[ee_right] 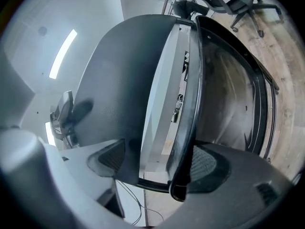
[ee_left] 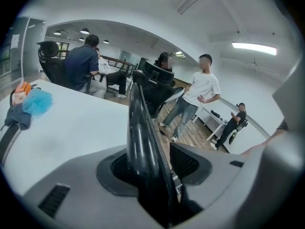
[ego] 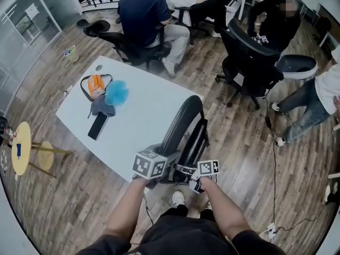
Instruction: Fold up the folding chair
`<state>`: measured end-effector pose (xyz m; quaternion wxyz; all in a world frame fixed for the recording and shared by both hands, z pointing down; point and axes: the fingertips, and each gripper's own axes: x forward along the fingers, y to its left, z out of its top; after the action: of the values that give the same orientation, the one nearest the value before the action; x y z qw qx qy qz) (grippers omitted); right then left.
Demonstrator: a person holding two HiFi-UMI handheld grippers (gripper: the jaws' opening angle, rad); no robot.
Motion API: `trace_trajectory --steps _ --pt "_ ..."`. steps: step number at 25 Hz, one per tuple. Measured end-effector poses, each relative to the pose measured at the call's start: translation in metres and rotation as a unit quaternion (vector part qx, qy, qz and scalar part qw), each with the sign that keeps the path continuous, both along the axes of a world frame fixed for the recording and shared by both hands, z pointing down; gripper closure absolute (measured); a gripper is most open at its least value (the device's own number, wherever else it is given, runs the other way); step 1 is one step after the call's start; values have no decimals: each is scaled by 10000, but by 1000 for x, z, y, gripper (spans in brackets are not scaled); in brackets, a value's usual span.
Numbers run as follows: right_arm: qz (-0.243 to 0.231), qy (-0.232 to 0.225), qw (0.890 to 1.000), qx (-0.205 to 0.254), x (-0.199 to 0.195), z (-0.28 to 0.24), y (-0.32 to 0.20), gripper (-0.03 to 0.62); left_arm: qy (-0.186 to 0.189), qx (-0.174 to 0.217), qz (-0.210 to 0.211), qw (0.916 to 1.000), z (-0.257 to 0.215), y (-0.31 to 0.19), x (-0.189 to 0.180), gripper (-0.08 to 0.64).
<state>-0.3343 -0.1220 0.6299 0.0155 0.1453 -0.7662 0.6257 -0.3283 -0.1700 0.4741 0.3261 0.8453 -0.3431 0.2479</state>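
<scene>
My left fingers [ee_left: 86, 175] and right fingers [ee_right: 224, 171] are clamped tight on the chair [ego: 183, 121] rim. The right ones likely pinch it so it folds flat.

Glossy black plastic folding chair [ego: 184, 122]; smooth matt white table [ego: 146, 108] (wood-plank floor [ego: 241, 142], dull).

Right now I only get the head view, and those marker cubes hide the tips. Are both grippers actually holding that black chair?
Observer: In its own view, the left gripper has the thin black edge of the folding chair between its jaws, both pads against it.
Visitor: And the right one?
Observer: The right gripper clamps two layers together, a dark grey panel and a black rim.
Visitor: So it's folded flat?
Observer: Not quite, judging by that view: a pale strip shows between the layers.
</scene>
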Motion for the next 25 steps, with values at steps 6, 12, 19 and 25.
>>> trace_trajectory --steps 6,12,19,25 --pt "66 437 9978 497 8 3 -5 192 381 516 -813 9946 -20 -15 -24 353" --pt "344 1071 9910 730 53 15 5 192 122 1158 -1282 9849 -42 -13 -52 349" --pt "851 1228 9843 935 89 9 20 192 45 1391 -1773 9743 -35 -9 -66 350" --pt "1360 2091 9427 2217 130 -44 27 192 -413 2505 -2551 9330 -79 22 -87 344"
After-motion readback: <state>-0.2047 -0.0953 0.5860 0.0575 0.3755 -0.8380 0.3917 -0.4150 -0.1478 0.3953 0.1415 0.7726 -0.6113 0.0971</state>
